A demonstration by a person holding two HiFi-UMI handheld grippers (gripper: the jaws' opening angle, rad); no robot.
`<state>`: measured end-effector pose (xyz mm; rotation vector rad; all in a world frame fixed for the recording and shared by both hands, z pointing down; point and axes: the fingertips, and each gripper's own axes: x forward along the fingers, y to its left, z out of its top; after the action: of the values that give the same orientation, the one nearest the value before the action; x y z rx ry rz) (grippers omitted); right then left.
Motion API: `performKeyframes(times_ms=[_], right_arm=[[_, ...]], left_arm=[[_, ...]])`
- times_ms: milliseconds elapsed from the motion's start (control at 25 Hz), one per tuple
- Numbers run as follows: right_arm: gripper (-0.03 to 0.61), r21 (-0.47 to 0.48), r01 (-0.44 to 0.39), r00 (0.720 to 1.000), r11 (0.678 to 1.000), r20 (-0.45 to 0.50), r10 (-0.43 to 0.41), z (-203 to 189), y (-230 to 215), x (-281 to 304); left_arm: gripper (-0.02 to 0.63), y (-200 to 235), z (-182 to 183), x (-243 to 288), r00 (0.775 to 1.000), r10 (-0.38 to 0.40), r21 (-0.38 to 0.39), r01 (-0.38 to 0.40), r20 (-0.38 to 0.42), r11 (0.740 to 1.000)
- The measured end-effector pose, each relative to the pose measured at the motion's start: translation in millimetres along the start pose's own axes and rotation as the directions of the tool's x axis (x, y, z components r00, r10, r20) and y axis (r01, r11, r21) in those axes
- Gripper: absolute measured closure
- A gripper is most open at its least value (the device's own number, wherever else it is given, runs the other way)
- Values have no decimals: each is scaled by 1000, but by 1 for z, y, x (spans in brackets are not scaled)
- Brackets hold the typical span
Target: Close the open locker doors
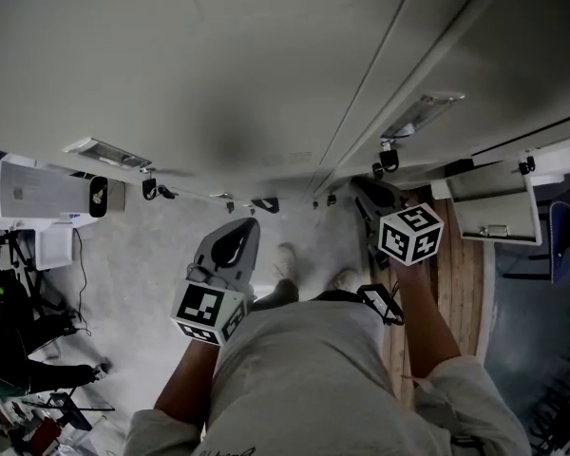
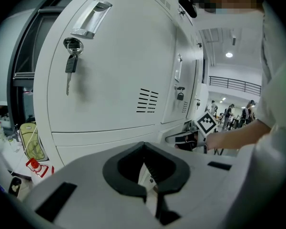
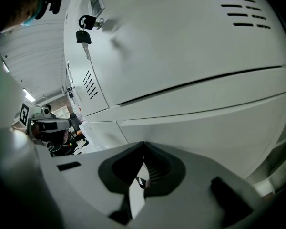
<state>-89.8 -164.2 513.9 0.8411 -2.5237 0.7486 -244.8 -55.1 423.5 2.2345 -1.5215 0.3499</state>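
Background: white metal lockers (image 1: 218, 74), near doors flush.
Left gripper (image 2: 144, 147): jaws pressed together, nothing held.
Right gripper (image 3: 144, 146): jaws together, empty.
Far right: white locker door (image 1: 494, 207) stands open.

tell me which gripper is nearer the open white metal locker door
Right. The right gripper sits just beside the open white metal locker door; the left gripper is farther left.

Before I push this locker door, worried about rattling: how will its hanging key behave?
The key dangles loosely from its lock, so it'll probably swing and tap the door. It looks small and light, so likely harmless.
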Motion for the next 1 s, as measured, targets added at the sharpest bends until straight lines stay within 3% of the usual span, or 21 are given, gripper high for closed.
performKeyframes(times_ms=[560, 1000], right_arm=[[551, 7, 2, 1000, 1000, -6, -2, 7, -5, 12], [551, 38, 59, 997, 998, 42, -61, 3, -2, -14]], left_arm=[[598, 14, 0, -2, 1000, 27, -9, -27, -5, 1000], [598, 4, -2, 8, 998, -60, 23, 61, -18, 998]])
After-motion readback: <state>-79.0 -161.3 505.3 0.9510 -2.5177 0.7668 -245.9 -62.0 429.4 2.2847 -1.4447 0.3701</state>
